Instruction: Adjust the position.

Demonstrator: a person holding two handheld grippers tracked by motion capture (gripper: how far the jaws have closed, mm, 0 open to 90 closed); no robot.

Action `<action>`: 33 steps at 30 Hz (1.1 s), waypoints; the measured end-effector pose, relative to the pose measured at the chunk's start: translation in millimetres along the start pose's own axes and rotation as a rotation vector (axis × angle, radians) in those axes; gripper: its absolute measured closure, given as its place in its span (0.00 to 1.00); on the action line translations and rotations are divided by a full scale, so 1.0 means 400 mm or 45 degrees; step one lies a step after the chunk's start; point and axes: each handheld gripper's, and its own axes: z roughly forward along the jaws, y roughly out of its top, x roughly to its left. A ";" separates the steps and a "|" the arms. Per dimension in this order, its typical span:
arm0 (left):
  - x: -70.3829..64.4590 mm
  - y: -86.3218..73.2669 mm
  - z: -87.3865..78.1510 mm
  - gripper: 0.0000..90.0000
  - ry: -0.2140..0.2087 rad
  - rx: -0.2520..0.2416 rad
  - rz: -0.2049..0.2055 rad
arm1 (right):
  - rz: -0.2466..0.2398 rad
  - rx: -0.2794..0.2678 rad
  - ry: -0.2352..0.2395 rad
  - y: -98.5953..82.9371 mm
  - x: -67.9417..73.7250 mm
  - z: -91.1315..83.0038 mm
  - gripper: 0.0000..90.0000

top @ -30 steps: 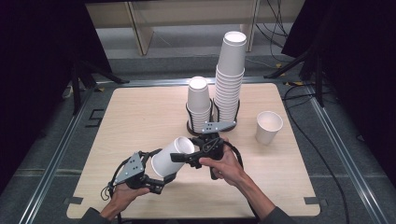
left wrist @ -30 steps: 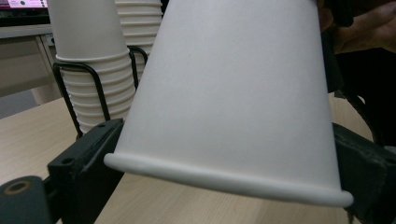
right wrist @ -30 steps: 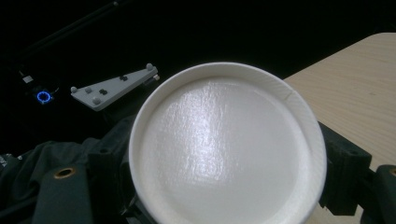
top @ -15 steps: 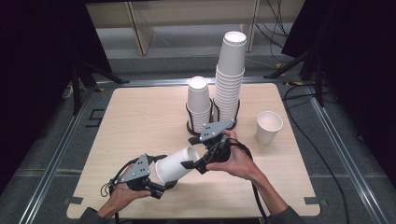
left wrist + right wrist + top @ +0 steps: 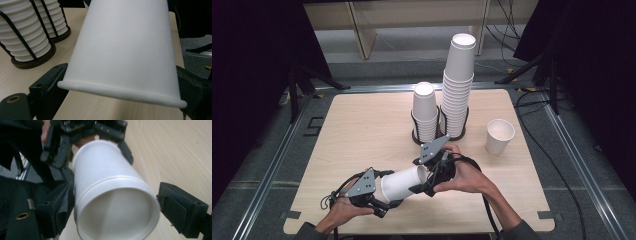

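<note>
Held sideways just above the table's point(image 5: 362, 125) near edge, paper cups point(image 5: 399, 184) nested and clamped in left gripper point(image 5: 379, 202), right gripper point(image 5: 424, 182) spread open around the rim, seemingly to separate one.

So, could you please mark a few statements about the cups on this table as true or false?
1. The left gripper holds a white cup lying on its side. True.
2. The lone cup near the table's right edge is tipped over. False: it stands upright, mouth up.
3. The short stack and the tall stack are equally high. False: the tall stack rises well above the other.
4. Both stacks sit in black wire holders. True.
</note>
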 end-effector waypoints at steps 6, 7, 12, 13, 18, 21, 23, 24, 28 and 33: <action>-0.005 0.001 0.004 0.10 -0.014 0.017 0.015 | -0.051 0.088 0.005 0.005 0.012 0.019 0.18; -0.005 0.001 0.003 0.10 -0.012 0.031 0.024 | -0.049 0.115 -0.004 0.006 0.015 0.021 0.18; -0.007 -0.001 0.008 0.10 -0.024 0.050 0.041 | -0.102 0.150 -0.002 0.012 0.020 0.028 0.19; -0.008 0.000 0.007 0.10 -0.020 0.073 0.050 | -0.104 0.162 -0.001 0.013 0.023 0.031 0.19; -0.013 0.002 0.014 0.10 -0.044 0.094 0.068 | -0.151 0.223 0.008 0.012 0.030 0.049 0.20; -0.014 0.003 0.011 0.10 -0.039 0.108 0.076 | -0.165 0.243 0.018 0.012 0.033 0.055 0.20; -0.013 0.003 0.009 0.10 -0.047 0.104 0.070 | -0.165 0.259 0.024 0.010 0.033 0.058 0.21; -0.014 0.003 0.008 0.10 -0.046 0.092 0.065 | -0.165 0.259 0.024 0.010 0.033 0.058 0.21; -0.013 0.003 0.007 0.10 -0.047 0.087 0.071 | -0.163 0.254 0.042 0.006 0.031 0.060 0.23; -0.010 0.002 0.005 0.09 -0.056 0.070 0.071 | -0.167 0.243 0.047 0.005 0.031 0.055 0.24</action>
